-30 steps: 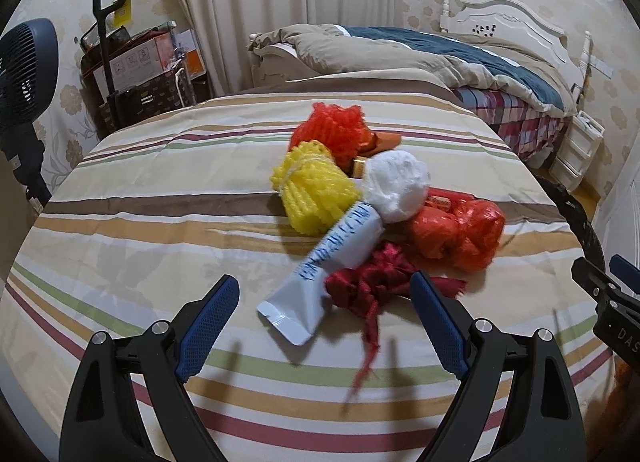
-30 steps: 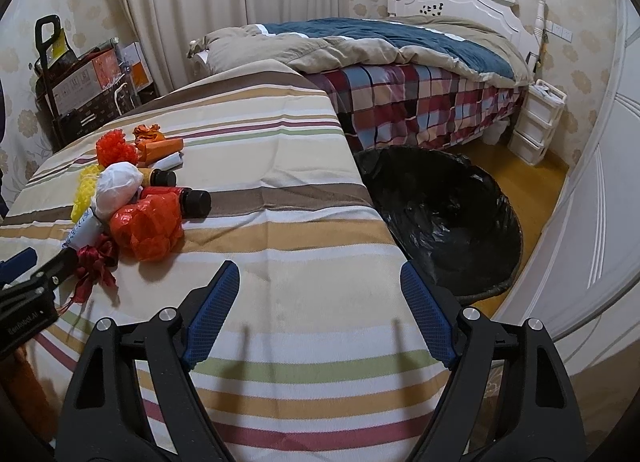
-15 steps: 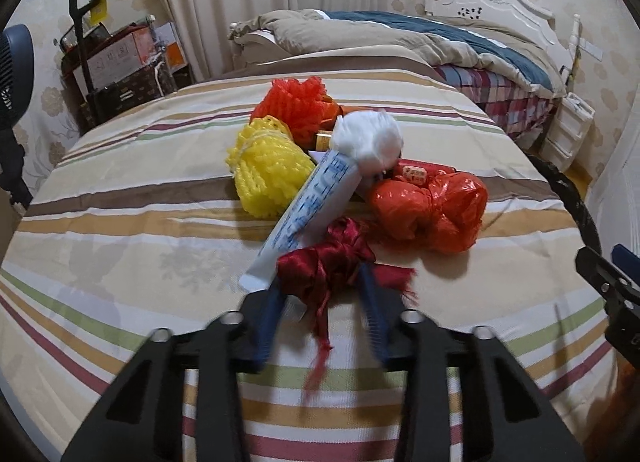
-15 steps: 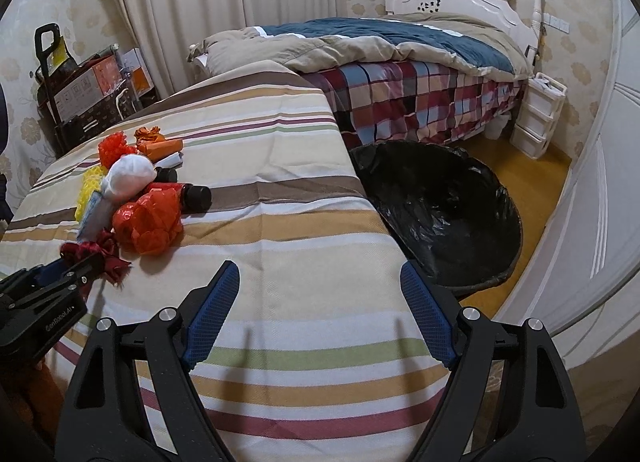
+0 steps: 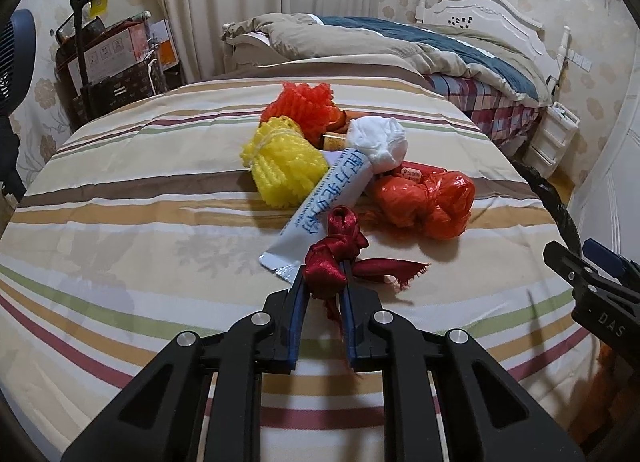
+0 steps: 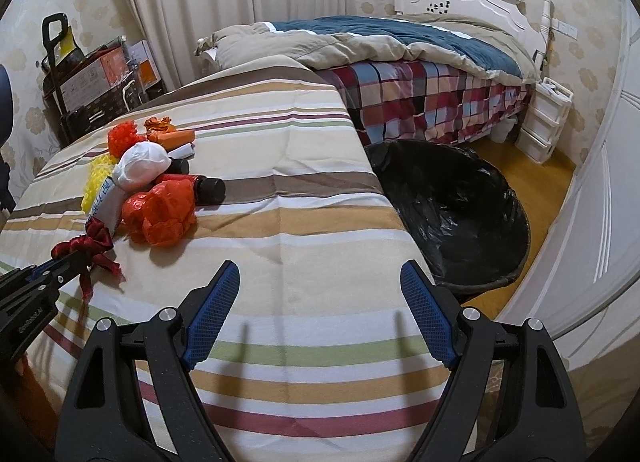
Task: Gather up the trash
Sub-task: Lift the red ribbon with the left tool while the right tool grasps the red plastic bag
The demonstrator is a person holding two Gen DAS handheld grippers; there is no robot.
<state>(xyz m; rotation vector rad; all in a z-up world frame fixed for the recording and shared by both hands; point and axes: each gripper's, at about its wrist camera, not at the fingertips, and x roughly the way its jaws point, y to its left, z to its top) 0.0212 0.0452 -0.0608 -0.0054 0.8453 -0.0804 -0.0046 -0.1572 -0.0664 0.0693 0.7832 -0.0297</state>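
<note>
Nearest the camera in the left wrist view, left tongs [image 5: 323,277] are closed down on the red ribbon [image 5: 330,258], knot pinched between the blue pads, tails hanging loose. Ribbon sits at the near edge of the trash pile, touching the white tube [image 5: 326,200]; yellow foam net [image 5: 284,170] and orange plastic bag [image 5: 428,200] lie just beyond the ribbon. All on the striped bed cover [image 5: 120,222].

Right wrist view: right tongs [image 6: 320,316] wide open, holding nothing, hovering over bare cover well right of the ribbon [image 6: 90,244]. Black-lined trash bin [image 6: 452,210] on the floor, far right of the ribbon, past the bed edge.

Risks: grip is on soft satin only, so it may slip mid-carry; a trailing tail could drag the tube along.
</note>
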